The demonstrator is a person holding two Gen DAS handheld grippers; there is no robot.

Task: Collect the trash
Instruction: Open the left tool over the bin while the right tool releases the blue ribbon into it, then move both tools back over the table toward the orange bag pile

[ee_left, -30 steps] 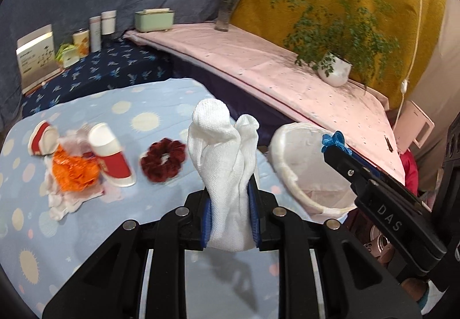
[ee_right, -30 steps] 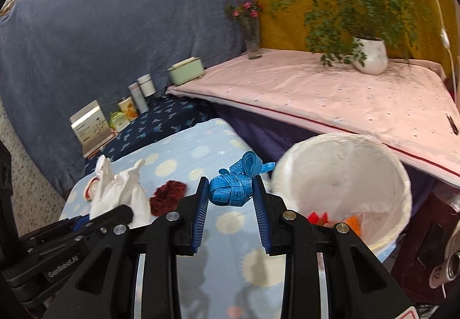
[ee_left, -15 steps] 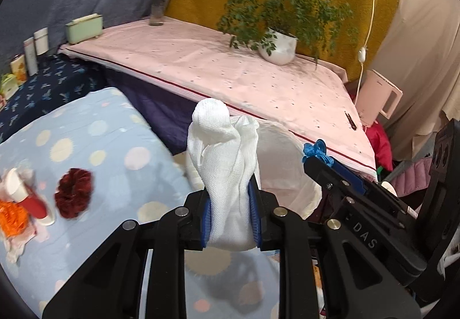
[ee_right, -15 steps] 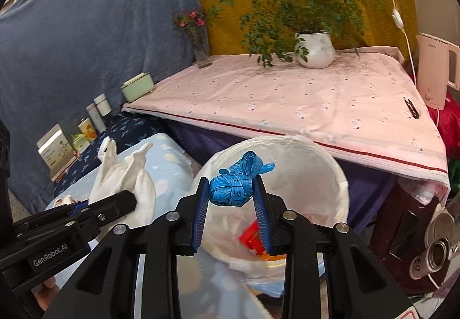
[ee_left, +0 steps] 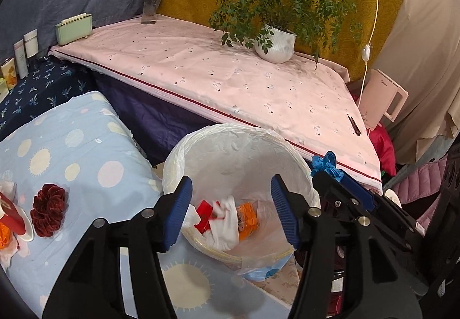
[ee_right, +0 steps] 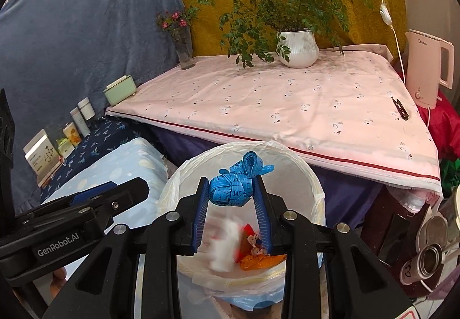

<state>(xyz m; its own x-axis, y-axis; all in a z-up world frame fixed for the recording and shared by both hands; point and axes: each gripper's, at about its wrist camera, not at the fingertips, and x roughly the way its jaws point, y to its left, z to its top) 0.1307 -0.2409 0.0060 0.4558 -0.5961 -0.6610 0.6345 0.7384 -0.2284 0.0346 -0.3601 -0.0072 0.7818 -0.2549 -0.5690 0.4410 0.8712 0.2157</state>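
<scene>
A white lined trash bin (ee_left: 201, 146) stands beside the blue dotted table (ee_left: 72, 146). My left gripper (ee_left: 231, 211) is open and empty above the bin. A white cloth (ee_left: 227, 224) lies in the bin among red and orange trash; it shows blurred in the right wrist view (ee_right: 224, 247). My right gripper (ee_right: 231, 215) is shut on a bundled blue measuring tape (ee_right: 235, 186) and holds it over the bin (ee_right: 313, 183). The tape also shows in the left wrist view (ee_left: 326, 162).
A dark red scrunchie (ee_left: 49, 205), a red-and-white cup (ee_left: 11, 218) and orange scraps lie at the table's left. A pink-covered surface (ee_left: 230, 77) with a potted plant (ee_left: 276, 43) lies behind the bin. A pink kettle (ee_right: 428, 66) stands at right.
Both grippers swung from the table to above the bin. My left gripper opened and the white cloth dropped into the bin. The right gripper still holds the tape.
</scene>
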